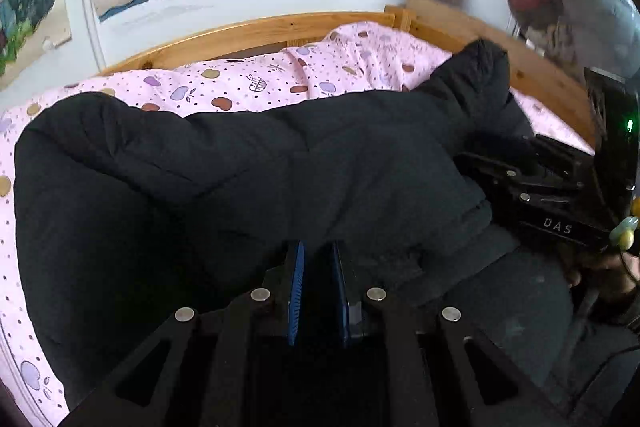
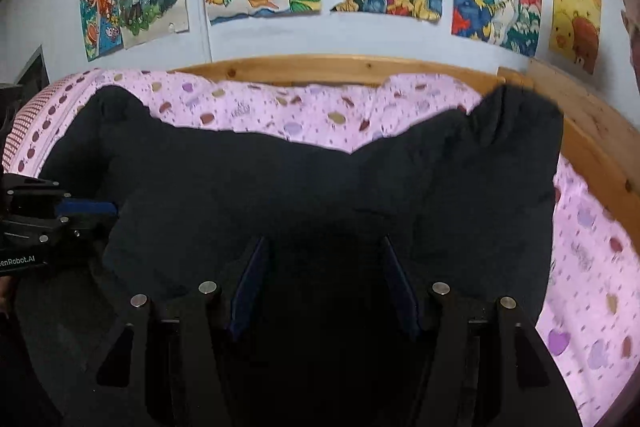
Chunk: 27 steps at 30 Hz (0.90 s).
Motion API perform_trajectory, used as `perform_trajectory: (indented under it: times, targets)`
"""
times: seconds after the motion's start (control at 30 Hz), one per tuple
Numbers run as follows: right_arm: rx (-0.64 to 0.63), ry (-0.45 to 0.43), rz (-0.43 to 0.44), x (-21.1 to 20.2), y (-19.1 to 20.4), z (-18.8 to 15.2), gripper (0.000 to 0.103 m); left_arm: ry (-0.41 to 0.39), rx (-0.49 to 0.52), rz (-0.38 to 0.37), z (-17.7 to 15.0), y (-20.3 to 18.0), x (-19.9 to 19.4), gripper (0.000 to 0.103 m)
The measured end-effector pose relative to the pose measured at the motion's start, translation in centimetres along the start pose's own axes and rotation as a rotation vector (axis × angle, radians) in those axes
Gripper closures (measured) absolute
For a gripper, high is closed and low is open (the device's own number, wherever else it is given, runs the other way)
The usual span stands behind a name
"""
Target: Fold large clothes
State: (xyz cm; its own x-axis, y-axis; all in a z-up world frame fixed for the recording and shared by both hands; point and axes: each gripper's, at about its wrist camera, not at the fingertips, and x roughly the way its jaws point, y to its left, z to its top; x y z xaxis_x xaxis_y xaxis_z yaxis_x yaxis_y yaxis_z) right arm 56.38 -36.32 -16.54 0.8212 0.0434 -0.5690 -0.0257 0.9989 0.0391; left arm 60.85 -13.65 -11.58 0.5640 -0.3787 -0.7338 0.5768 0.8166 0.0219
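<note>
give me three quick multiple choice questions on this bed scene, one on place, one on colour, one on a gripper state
1. Where does the black coat lie?
A. on the pink bedsheet
B. on a chair
C. on the floor

2. What colour is the bed frame?
A. white
B. light wood
C. grey

3. How do the right gripper jaws stand?
A. apart
B. pressed together
C. out of view

Answers:
1 A, the pink bedsheet shows around it.
2 B, knotted pine rail.
3 A, a clear gap between the fingers.
</note>
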Motion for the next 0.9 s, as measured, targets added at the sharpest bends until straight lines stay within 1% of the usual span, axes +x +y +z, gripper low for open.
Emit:
perform_trajectory:
  times: [0.07, 0.13, 0.2, 0.27, 0.3, 0.33, 0.37, 0.4, 0.43, 0.47, 0.53, 0.6, 0.63, 0.8, 0.87, 0.9]
  targets:
    - [0.001, -0.009, -0.001, -0.2, 0.0, 0.0, 0.049, -0.009, 0.042, 0.040, 0.2, -0.7, -0.1, 0.089]
    - [0.010, -0.022, 0.006, -0.7, -0.1, 0.1, 0.048, -0.024, 0.050, 0.049, 0.5, -0.8, -0.7, 0.089]
    - [0.041, -0.034, 0.018, -1.9, -0.5, 0.5, 0.048, -0.034, -0.008, 0.027, 0.5, 0.0, -1.7, 0.087]
    - [0.072, -0.056, 0.029, -2.9, -0.8, 0.6, 0.046, -0.048, -0.097, -0.001, 0.6, 0.9, -2.7, 0.079]
    - [0.084, -0.068, 0.035, -3.4, -1.0, 0.6, 0.043, -0.060, -0.137, -0.006, 0.5, 1.3, -3.4, 0.068]
    - [0.098, -0.084, 0.040, -4.1, -1.2, 0.6, 0.041, -0.075, -0.166, -0.006, 0.4, 1.6, -4.1, 0.051]
    - [0.110, -0.100, 0.039, -4.8, -1.3, 0.6, 0.037, -0.099, -0.194, 0.001, 0.2, 1.9, -5.0, 0.041]
    - [0.116, -0.110, 0.038, -5.4, -1.4, 0.6, 0.035, -0.139, -0.226, 0.010, 0.0, 2.2, -6.2, 0.027]
    - [0.119, -0.120, 0.039, -6.0, -1.4, 0.7, 0.035, -0.175, -0.251, 0.013, -0.1, 2.4, -7.2, 0.023]
    - [0.121, -0.131, 0.040, -6.8, -1.3, 0.8, 0.035, -0.199, -0.273, 0.017, -0.3, 2.6, -8.2, 0.022]
    - [0.118, -0.150, 0.038, -8.2, -1.1, 0.8, 0.033, -0.221, -0.304, 0.034, -0.5, 2.7, -9.9, 0.017]
    - [0.119, -0.174, 0.042, -9.8, -0.9, 1.0, 0.027, -0.235, -0.319, 0.058, -0.7, 2.7, -11.3, 0.015]
    - [0.121, -0.188, 0.045, -10.7, -0.8, 1.1, 0.026, -0.244, -0.322, 0.067, -0.9, 2.4, -12.4, 0.014]
    - [0.092, -0.250, 0.058, -15.8, 0.1, 1.0, 0.020, -0.284, -0.302, 0.117, -2.2, 0.1, -17.3, 0.009]
    - [0.077, -0.266, 0.066, -17.8, 0.6, 0.9, 0.018, -0.302, -0.293, 0.122, -2.7, -0.8, -19.5, 0.006]
    - [0.067, -0.273, 0.069, -19.0, 0.8, 0.8, 0.016, -0.316, -0.288, 0.121, -2.9, -1.2, -20.7, 0.002]
